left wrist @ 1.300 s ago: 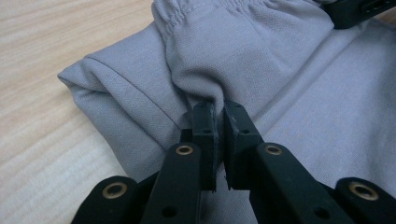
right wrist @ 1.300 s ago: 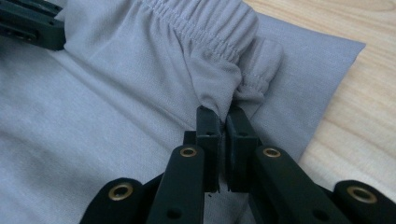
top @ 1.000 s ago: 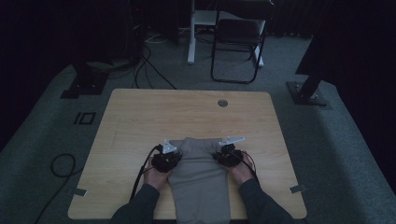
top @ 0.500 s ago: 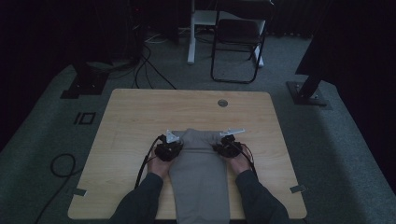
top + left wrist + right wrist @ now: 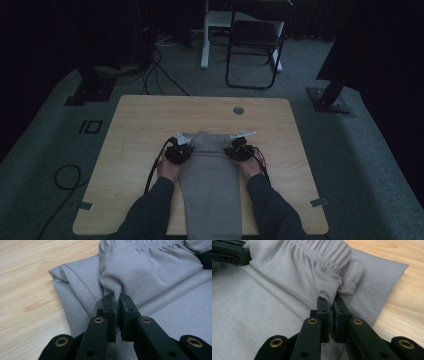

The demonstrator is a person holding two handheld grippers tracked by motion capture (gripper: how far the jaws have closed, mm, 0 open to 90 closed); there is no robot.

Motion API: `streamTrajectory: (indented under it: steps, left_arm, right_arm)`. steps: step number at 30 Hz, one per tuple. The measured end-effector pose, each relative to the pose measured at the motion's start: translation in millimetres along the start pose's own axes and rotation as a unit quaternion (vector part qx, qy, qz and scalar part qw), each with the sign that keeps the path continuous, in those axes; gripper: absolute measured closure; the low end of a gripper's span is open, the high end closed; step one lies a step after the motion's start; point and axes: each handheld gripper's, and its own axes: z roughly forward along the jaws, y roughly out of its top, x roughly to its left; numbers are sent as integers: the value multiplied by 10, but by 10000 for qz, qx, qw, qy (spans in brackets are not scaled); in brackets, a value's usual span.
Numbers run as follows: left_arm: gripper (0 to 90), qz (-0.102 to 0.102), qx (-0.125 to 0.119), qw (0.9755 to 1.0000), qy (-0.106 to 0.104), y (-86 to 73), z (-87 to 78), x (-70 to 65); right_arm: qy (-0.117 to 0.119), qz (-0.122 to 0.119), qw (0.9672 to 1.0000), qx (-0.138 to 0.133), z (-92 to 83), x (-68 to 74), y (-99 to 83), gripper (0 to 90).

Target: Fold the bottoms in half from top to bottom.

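A grey garment with an elastic waistband (image 5: 210,170) lies along the middle of the wooden table (image 5: 135,125) and hangs over its near edge. My left gripper (image 5: 181,149) is at its left side and my right gripper (image 5: 239,148) at its right side. In the left gripper view the jaws of the left gripper (image 5: 117,299) are shut on a pinch of the grey cloth (image 5: 150,275). In the right gripper view the right gripper (image 5: 331,302) is shut on the gathered waistband (image 5: 322,257). The waistband end is folded back over the garment.
A round grommet (image 5: 238,110) is set in the table near its far edge. Behind the table a dark folding chair (image 5: 255,40) stands on the carpet. Cables (image 5: 155,170) trail from the grippers toward the left. Bare wood lies on both sides of the garment.
Both grippers have moved away from the person toward the table's middle, drawing the garment's top edge farther up the table. They stay shut on the cloth.
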Motion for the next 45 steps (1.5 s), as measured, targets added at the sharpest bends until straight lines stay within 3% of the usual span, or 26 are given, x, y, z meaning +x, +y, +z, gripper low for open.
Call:
streamTrajectory:
  steps: [13, 21, 27, 33, 36, 40, 45]
  left_arm:
    - [843, -140, 61, 9996, 223, 130, 126, 200]
    - [843, -233, 128, 9989, 377, 208, 194, 294]
    - [847, -354, 149, 9980, 498, 254, 238, 317]
    - [861, -351, 219, 9977, 533, 278, 225, 302]
    - [863, -366, 214, 9978, 513, 296, 196, 300]
    - [864, -336, 9, 9985, 434, 366, 46, 295]
    - [865, -315, -360, 9983, 330, 504, -223, 269]
  right_arm:
    - [-204, -24, 9997, 112, 188, 18, 243, 862]
    - [-210, 65, 9997, 129, 282, -1, 356, 861]
    - [-252, 241, 9994, 21, 359, -41, 425, 864]
    - [-299, 110, 9995, 50, 360, -35, 447, 871]
    - [-310, 104, 9995, 27, 340, -38, 452, 873]
    - [-344, -33, 9993, -148, 211, -15, 513, 873]
    - [-296, -32, 9983, -504, -2, -12, 632, 873]
